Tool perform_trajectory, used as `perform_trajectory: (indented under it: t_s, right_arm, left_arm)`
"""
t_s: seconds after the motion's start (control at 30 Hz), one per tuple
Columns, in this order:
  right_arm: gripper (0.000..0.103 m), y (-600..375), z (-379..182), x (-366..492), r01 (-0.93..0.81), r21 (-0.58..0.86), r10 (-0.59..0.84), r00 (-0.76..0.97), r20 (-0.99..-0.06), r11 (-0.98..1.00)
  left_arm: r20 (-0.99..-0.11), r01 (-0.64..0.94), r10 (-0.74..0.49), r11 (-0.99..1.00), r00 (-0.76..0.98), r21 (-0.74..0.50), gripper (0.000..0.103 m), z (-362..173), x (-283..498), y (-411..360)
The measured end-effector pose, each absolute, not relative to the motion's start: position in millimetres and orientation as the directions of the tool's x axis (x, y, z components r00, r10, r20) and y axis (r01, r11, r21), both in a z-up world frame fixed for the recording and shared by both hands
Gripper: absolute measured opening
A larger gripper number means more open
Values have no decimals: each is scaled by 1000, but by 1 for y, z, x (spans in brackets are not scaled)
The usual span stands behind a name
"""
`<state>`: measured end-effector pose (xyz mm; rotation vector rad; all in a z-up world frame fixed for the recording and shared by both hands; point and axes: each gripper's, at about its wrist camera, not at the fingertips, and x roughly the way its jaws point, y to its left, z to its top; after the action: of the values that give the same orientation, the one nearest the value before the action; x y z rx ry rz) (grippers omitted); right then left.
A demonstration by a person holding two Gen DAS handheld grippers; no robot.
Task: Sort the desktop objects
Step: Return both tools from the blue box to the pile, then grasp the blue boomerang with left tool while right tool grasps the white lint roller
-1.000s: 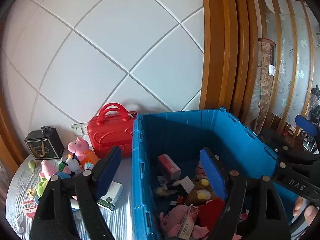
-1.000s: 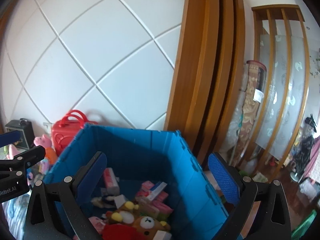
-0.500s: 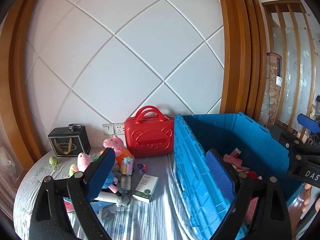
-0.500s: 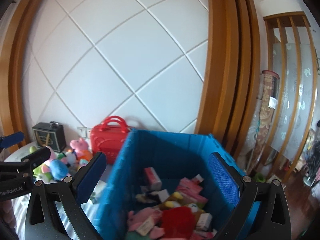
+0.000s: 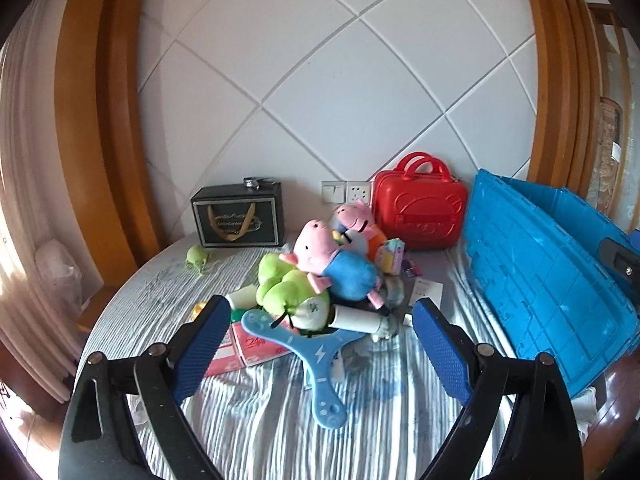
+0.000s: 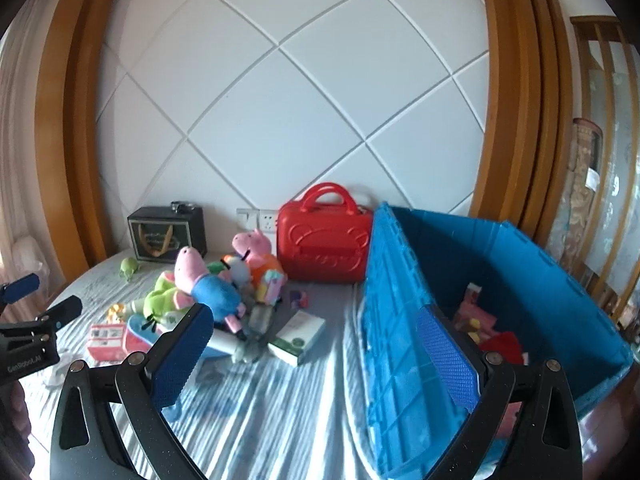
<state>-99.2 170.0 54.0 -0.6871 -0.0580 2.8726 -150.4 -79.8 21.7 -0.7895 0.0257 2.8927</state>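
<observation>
A heap of plush toys (image 5: 320, 276) and a blue plastic three-armed boomerang (image 5: 316, 354) lie on the striped grey cloth (image 5: 272, 420), left of the blue plastic crate (image 6: 520, 276). The left gripper (image 5: 320, 350) and the right gripper (image 6: 316, 356) both gape wide, holding nothing.

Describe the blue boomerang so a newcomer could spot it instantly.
Start at the big blue crate on the right of the striped tablecloth, then move left to the heap of plush toys. At the heap's near edge, partly under the green plush, lies the blue boomerang. It is the only flat, three-armed plastic piece, marked with a white lightning bolt.
</observation>
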Motion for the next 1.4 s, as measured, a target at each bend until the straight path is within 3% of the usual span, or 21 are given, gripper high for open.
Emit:
perform_trajectory:
  t_s: [0.33, 0.6, 0.77, 1.0, 1.17, 1.4]
  right_arm:
    - [103, 163, -7, -155, -107, -63, 124, -833, -540, -992]
    - [103, 188, -87, -240, -47, -80, 89, -718, -691, -996]
    - [103, 207, -138, -281, -66, -53, 83, -630, -772, -996]
    - [103, 221, -184, -324, -94, 19, 39, -574, -818, -995]
    - [79, 189, -201, -348, 18, 39, -42, -548, -835, -999]
    - [77, 126, -209, -376, 213, 26, -144, -562, -815, -977]
  left_arm:
    - [-612, -46, 50, -999, -790, -21, 93, -57, -187, -102]
    - [-731, 2, 40, -998, -681, -56, 93, -142, -256, -75]
    - [-785, 9, 11, -1000, -620, -22, 77, -193, -291, -61]
    - [-827, -5, 18, -1000, -561, -19, 77, -238, -324, -58]
    - [-837, -26, 41, -999, -545, -32, 77, -257, -343, -54]
    - [-818, -56, 69, -997, -572, -45, 77, -257, -361, -52]
